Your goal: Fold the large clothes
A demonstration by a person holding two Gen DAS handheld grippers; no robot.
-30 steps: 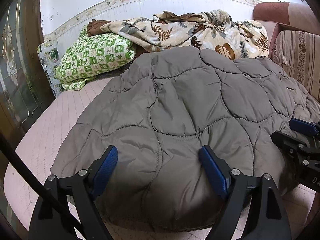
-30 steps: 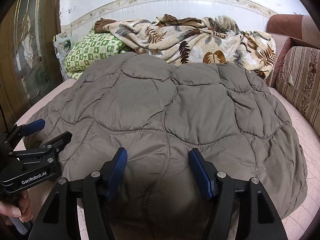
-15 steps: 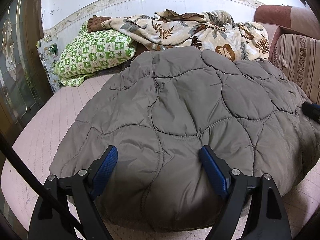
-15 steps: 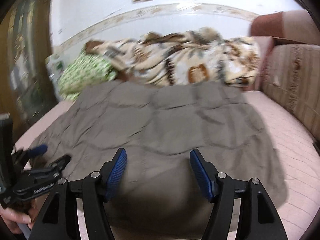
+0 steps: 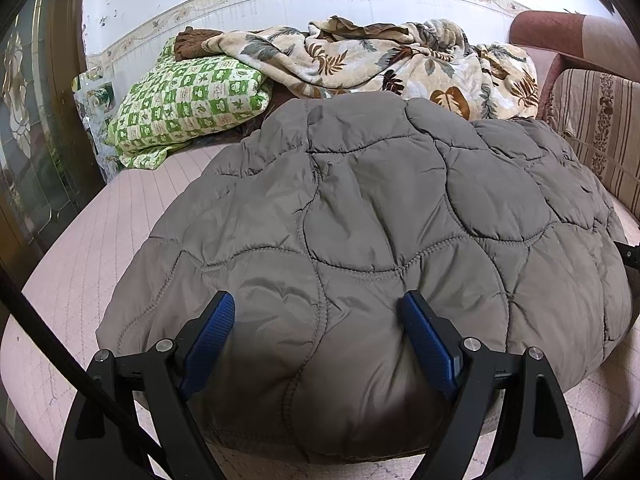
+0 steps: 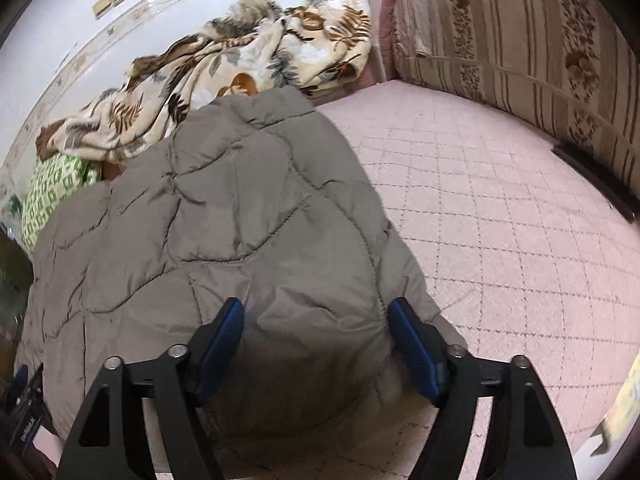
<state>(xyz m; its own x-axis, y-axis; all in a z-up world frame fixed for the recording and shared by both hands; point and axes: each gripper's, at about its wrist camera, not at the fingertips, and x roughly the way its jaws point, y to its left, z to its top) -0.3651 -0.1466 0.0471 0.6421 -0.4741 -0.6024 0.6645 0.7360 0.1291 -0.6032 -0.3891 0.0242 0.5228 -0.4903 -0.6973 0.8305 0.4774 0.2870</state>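
Left wrist view: the left gripper (image 5: 318, 338) hangs over the near edge of the grey quilted jacket (image 5: 360, 216), which lies spread on the pink mattress (image 5: 120, 240). Its jaws stand wide apart, with padded cloth bulging up between the blue pads (image 5: 210, 338), which do not appear to press on it. The risk, as I judge it, is that closing here takes only the slippery top layer, so the thick padding slides out once lifted and the fold goes crooked. The jacket's near hem sinks below the gripper frame, and its right side runs off toward a dark piece of hardware at the picture's edge, too cut off to read. A green checked pillow (image 5: 188, 108) and a leaf-print blanket (image 5: 380, 60) crowd the far end; a fold thrown that way could land on them.

Right wrist view: the right gripper (image 6: 316, 336) straddles the jacket's right near corner, and its jaws have just been opening, now wide, with cloth between them but unclamped. The picture is tilted and smeared, so stitching and edges blur. A grip taken here could miss the corner. The sleeves and collar cannot be made out. The striped sofa (image 6: 520, 40) stands close on the right.
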